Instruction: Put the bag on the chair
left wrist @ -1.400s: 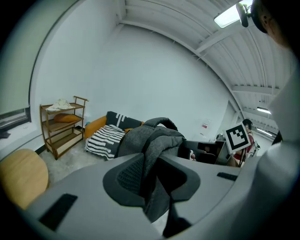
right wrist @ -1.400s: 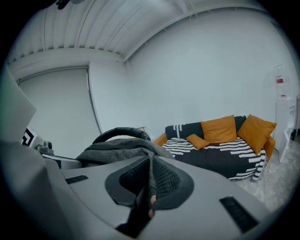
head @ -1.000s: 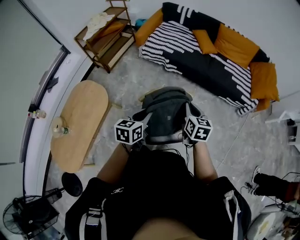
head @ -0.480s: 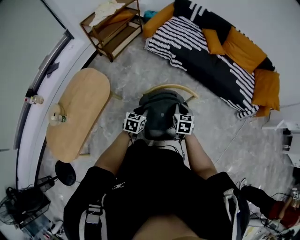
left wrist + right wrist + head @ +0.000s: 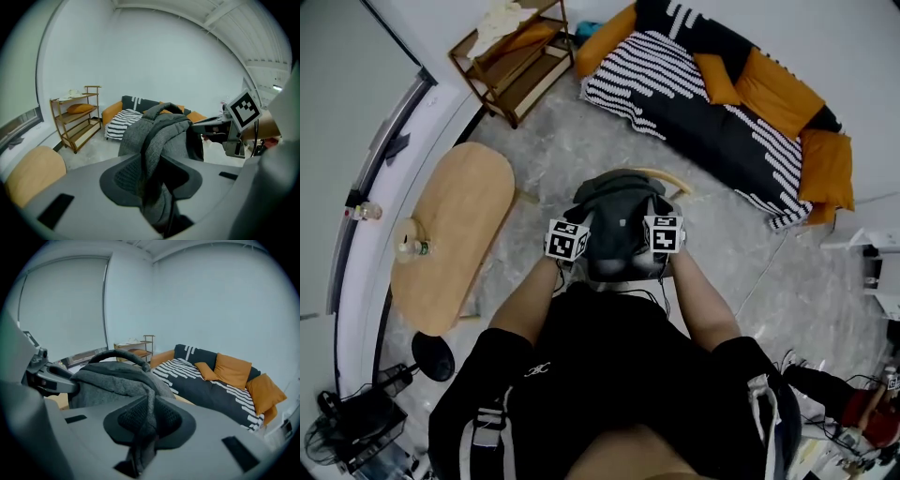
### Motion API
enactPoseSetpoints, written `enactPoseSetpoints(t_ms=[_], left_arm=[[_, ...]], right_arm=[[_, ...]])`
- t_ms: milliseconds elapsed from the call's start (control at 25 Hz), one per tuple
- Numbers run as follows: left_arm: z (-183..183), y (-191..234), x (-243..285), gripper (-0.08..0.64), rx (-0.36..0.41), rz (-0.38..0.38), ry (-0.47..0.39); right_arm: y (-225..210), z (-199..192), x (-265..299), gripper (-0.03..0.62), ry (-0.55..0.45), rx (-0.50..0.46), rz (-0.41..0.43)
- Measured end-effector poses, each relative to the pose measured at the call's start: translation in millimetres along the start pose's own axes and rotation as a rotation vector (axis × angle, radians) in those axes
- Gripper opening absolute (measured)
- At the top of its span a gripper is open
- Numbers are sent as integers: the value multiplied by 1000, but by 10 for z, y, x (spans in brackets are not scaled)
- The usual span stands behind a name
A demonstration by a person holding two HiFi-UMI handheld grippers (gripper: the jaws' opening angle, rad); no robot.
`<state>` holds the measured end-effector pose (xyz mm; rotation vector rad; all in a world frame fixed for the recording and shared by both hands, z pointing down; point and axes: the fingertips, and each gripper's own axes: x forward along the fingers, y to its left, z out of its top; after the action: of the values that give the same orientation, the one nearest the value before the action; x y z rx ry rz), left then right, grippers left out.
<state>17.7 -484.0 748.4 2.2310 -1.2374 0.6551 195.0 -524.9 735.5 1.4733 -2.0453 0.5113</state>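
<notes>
Since the striped sofa (image 5: 722, 103) and the oval wooden table (image 5: 450, 234) are both well apart from the action, the only furniture that matters is the chair (image 5: 673, 180). Its curved wooden back rail peeks out past the far side of the bag (image 5: 619, 211).

So the bag, a grey fabric backpack, sits over the chair's seat. Its far end is up near the back rail and its near end is toward the seat's front edge, where the person stands. I can't see the seat under it, so I can't say for sure the seat is taking the weight, but my guess is it's basically down.

Handling-wise it's soft woven cloth that slumps and folds over itself, with no stiff sides showing. It's probably not very heavy, since two pinches of cloth manage it, but that's a guess. It's not fragile and not slippery. The bigger worry is it flopping over or sliding off the front edge if it's parked too close to it. The best spots to grab are the thick folds or shoulder straps on either side, or the black top handle (image 5: 117, 355), which arches up firm enough to hook.

On the left gripper (image 5: 150, 183) the jaws have just been opening a bit. A thick fold of grey cloth runs between them and the pads look to be pressing on it. The right gripper (image 5: 147, 420) is the same deal, with its jaws just eased open some and a thinner strip of cloth pinched between the mesh pads.
</notes>
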Motion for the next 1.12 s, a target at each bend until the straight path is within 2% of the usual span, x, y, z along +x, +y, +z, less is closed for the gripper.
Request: enactPoseSetpoints(t_ms=[160,240,360,520,600,680,760,800,960,1120], left_arm=[[35,82,-28,177,33,45,40],[89,116,-75,201,33,60,40],[221,120,-200,221,40,65,11],[614,103,-482,219,45,82,-120],[851,93,-659,216,48,99,-189],[1076,91,-853,175,54,131,-250],[1294,96,-1068,68,67,176,-306],[1402,98,-1183,45,73,196,-334],[1769,46,-1626,26,80,233,-432],[2084,-74,-2029,26,113,253,-520]], right_arm=[[18,38,25,90,40,1,-17],[40,96,7,153,57,20,2],[29,263,-121,164,18,50,8],[-1,602,-363,155,-118,91,18],[-19,857,-558,123,-209,95,12],[-34,1130,-783,16,-307,105,9],[-28,1404,-1022,16,-389,117,15],[-23,1535,-1137,15,-421,120,13],[-39,1975,-1593,14,-537,122,-12],[50,2267,-1991,13,-639,87,14]])
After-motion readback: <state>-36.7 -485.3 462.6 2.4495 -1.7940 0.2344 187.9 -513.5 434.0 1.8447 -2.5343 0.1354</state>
